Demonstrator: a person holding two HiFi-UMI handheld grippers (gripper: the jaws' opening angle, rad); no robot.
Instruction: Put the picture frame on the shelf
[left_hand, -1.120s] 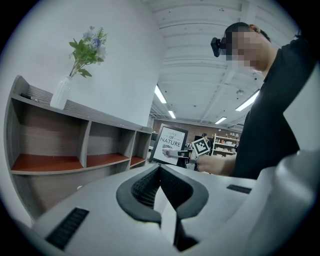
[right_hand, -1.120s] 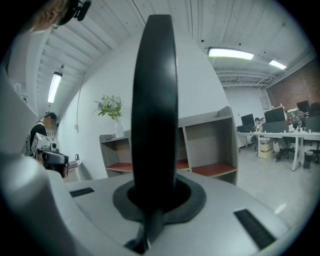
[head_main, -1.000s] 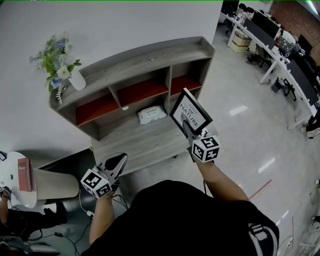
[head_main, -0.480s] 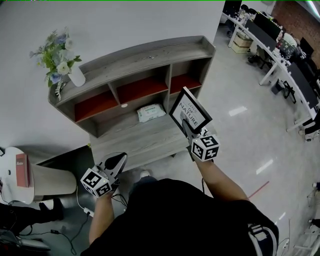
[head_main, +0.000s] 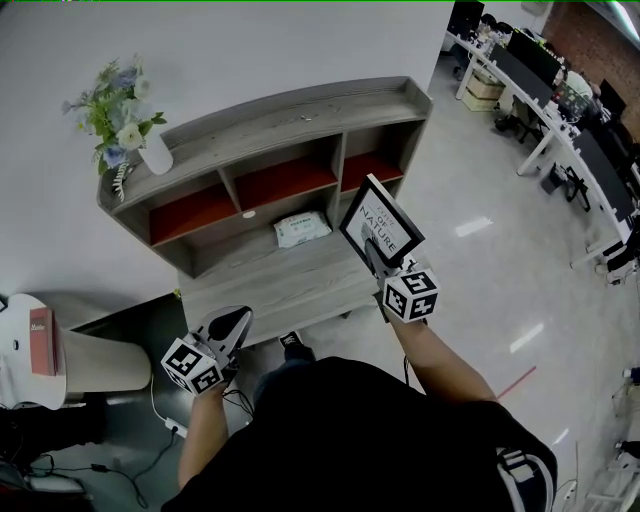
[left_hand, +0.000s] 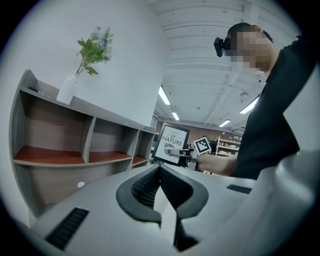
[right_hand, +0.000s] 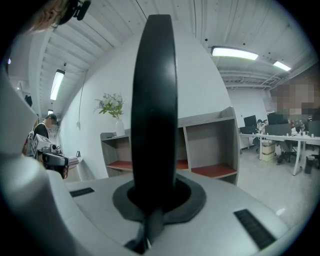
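Observation:
The black picture frame (head_main: 381, 223) with a white "NATURE" print is held up in the air, my right gripper (head_main: 382, 262) shut on its lower edge. It hangs in front of the grey wooden shelf (head_main: 268, 118), near the right-hand cubby. In the right gripper view the frame's dark edge (right_hand: 154, 100) stands upright between the jaws and hides the middle of the shelf (right_hand: 210, 145). My left gripper (head_main: 228, 325) is low at the left, shut and holding nothing. From the left gripper view the frame (left_hand: 171, 143) shows past the shelf's right end.
A white vase of flowers (head_main: 131, 120) stands on the shelf top at the left. A white packet (head_main: 303, 228) lies in the lower shelf bay. A round white table (head_main: 35, 355) is at the far left. Office desks (head_main: 560, 110) fill the right background.
The grippers and the frame have held their places. A person at the lower left has moved out of sight, and a shoe now shows by the shelf's foot.

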